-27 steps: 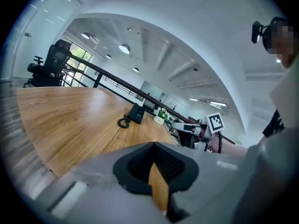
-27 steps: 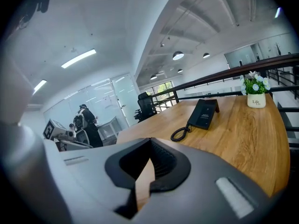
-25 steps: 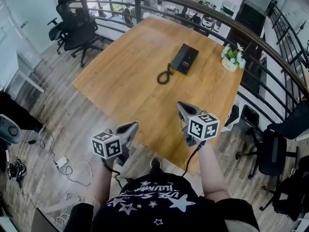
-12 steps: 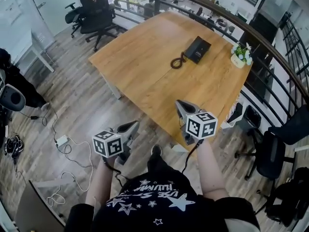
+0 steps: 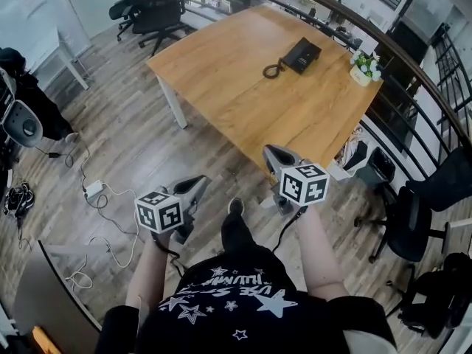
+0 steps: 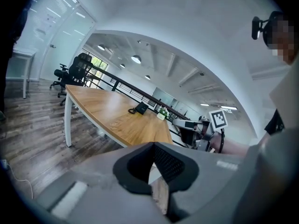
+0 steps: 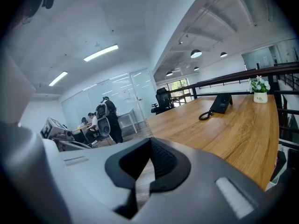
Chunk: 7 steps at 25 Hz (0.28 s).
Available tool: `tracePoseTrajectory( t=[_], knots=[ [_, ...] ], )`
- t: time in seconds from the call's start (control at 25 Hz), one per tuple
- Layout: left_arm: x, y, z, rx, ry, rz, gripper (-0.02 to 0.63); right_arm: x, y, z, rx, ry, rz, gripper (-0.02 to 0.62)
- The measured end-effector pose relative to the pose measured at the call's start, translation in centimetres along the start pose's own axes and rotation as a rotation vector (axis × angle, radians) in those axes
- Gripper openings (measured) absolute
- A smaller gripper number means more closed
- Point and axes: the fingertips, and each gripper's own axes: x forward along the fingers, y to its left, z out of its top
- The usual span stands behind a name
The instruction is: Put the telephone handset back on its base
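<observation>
Head view: telephone (image 5: 301,54) sits on the far part of the wooden table (image 5: 243,94), coiled cord (image 5: 273,70) at its left. Left gripper (image 5: 193,189) and right gripper (image 5: 276,157) hang near, well apart from it.
Left gripper view: jaws together, empty.
Right gripper view: jaws together, empty; telephone far right on table.

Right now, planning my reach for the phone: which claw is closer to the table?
The right claw: it hangs just short of the table's near edge, while the left claw is further back over the floor.

The telephone (image 5: 302,53) appears too small to tell whether it is hung up.
</observation>
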Motion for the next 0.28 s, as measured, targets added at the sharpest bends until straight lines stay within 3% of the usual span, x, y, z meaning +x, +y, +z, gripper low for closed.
tracePoseTrajectory(
  t=[0.28],
  knots=[
    [-3.5,-3.1,-2.6,0.049,-0.026,0.029,0.003,-3.7,4.1,-2.7,-0.026,-0.003,0.027,-0.002]
  ],
)
